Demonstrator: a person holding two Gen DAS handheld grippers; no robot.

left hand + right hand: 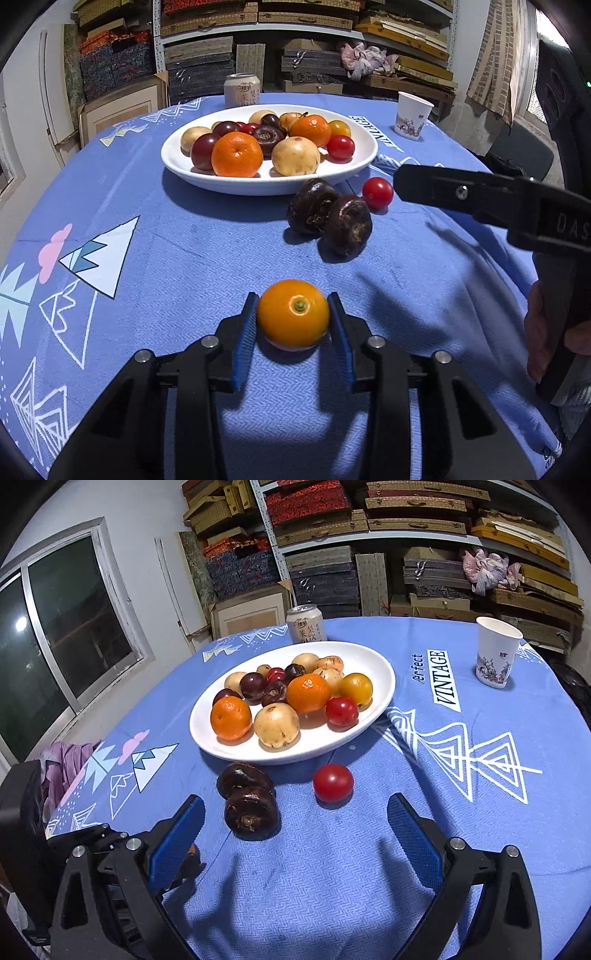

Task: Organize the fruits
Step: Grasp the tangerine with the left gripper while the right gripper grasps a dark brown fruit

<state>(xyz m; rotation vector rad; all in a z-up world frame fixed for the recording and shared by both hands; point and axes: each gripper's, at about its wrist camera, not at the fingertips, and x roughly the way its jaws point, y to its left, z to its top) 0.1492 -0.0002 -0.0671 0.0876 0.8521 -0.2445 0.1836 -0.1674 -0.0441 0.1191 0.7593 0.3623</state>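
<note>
— Near the desk's front edge, what has the left tool (292, 325) got?

— A small orange fruit (293, 314) with a green stem scar facing up. It sits on the blue patterned cloth (184, 258), and the blue pads (244, 339) stand narrow, one at each side, at or just off the skin.

— And the right tool (295, 834)?

— Spread wide with nothing between its fingers. It hangs over bare cloth at the front of the desk. From the left wrist camera one black finger of it reaches in from the right edge, and a hand (543, 332) grips its handle.

— What else lies loose on the cloth?

— Two dark brown water chestnuts (247, 797), touching each other, and a cherry tomato (333, 782) just beside them. All three lie between the tools and the plate, close to its near rim.

— The plate itself?

— A white oval plate (373, 664) near the middle of the desk, heaped with fruit: two mandarins (231, 718), pale tan round fruits, dark red plums, another cherry tomato, a yellow-orange one and more dark chestnuts.

— Anything toward the far edge?

— A drinks can (306, 624) behind the plate, and a printed paper cup (496, 651) at the far right, well apart from the fruit.
</note>
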